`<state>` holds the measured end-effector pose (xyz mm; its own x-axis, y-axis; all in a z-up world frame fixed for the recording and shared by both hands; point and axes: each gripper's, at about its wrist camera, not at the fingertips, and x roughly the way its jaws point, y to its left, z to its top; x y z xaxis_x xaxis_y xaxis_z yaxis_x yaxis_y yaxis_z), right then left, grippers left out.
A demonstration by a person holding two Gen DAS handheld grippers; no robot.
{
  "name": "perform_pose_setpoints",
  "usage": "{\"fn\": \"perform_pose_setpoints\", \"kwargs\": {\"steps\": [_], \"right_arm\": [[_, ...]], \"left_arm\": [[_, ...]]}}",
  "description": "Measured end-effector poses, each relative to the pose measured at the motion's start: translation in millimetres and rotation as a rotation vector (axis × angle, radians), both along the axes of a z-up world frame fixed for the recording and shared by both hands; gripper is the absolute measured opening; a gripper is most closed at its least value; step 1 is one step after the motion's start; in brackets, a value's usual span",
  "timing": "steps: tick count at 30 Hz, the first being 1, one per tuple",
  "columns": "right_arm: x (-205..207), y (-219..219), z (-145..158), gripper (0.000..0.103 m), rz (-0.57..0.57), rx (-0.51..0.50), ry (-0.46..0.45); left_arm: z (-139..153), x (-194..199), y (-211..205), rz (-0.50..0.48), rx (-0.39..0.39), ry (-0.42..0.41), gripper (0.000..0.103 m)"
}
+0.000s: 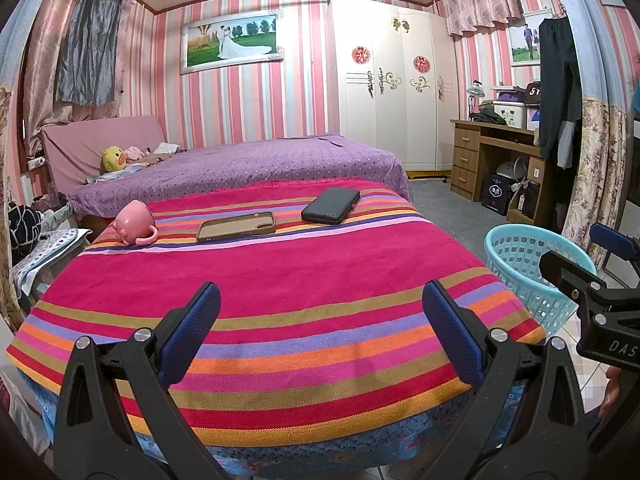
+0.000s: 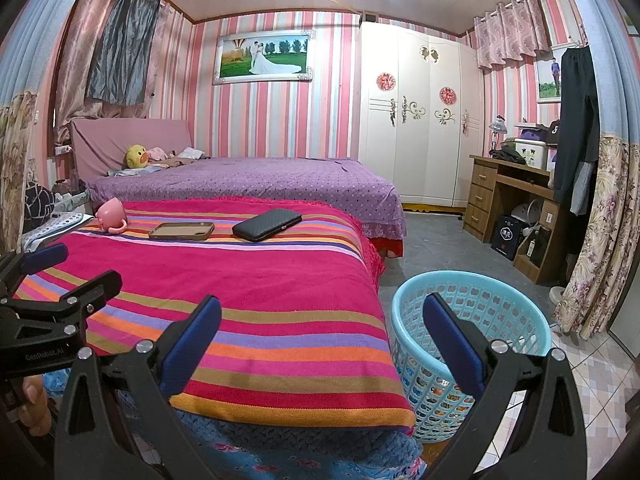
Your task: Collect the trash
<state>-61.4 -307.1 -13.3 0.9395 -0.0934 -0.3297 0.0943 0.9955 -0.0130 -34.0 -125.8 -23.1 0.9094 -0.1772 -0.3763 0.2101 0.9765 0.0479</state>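
Beside the striped cloth's right edge, basket; both tools wide, empty.

Near half of the striped surface is bare, so it's open for a pass from the front edge. Far strip carries three obstacles in a row, apart from each other: pink mug on its side at left, phone case in the middle, black wallet at right. Blue basket stands on the floor just beside the surface's right edge, mouth open and unobstructed. Purple bed closes off the back.
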Motion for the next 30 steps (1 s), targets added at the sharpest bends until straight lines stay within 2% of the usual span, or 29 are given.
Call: {"fn": "perform_pose_setpoints", "kwargs": {"steps": [30], "right_arm": [[0.0,0.5,-1.2,0.098,0.0,-0.001,-0.001]], "left_arm": [[3.1,-0.5,0.8,0.002,0.001,-0.009,0.098]]}}
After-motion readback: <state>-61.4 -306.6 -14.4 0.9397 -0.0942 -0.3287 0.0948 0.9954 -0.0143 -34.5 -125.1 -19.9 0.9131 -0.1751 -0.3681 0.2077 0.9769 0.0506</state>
